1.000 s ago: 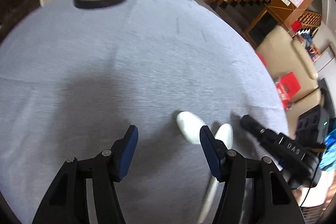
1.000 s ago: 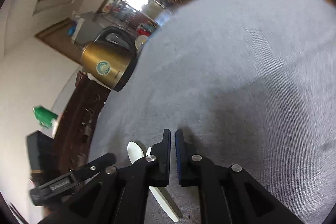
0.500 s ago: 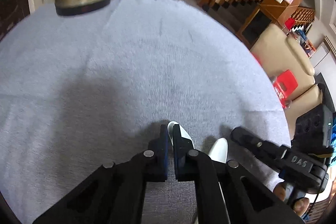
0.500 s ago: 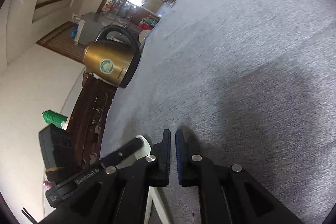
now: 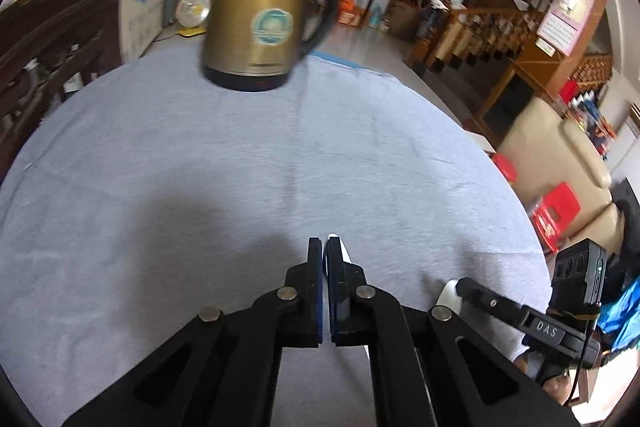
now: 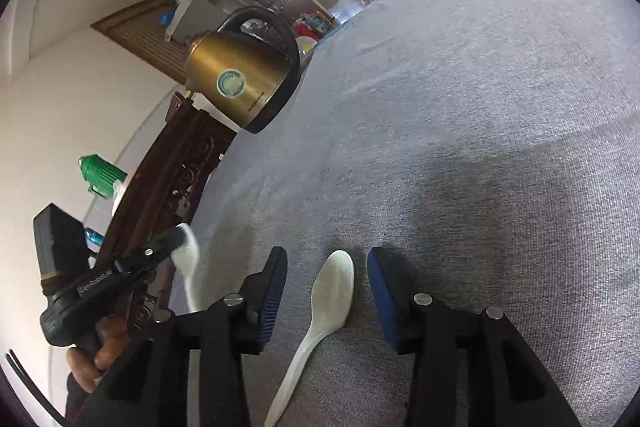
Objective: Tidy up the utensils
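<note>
Two white ceramic spoons are in play on a grey tablecloth [image 5: 200,187]. My left gripper [image 5: 324,247] is shut on one white spoon [image 5: 338,247] and holds it above the cloth; in the right wrist view that spoon [image 6: 188,267] hangs from the left gripper [image 6: 172,241]. My right gripper [image 6: 327,263] is open, its fingers on either side of the second white spoon [image 6: 332,291], which lies flat on the cloth. In the left wrist view the right gripper [image 5: 464,285] sits at the right with that spoon's bowl [image 5: 448,293] peeking out.
A gold electric kettle [image 5: 260,23] with a black handle stands at the far side of the table, also seen in the right wrist view [image 6: 240,79]. A dark carved wooden cabinet [image 6: 176,179] is beyond the table's left edge. Beige sofa [image 5: 560,155] at the right.
The left gripper closed on one spoon and lifted it off the cloth. The right gripper opened from shut and now straddles the other spoon.
</note>
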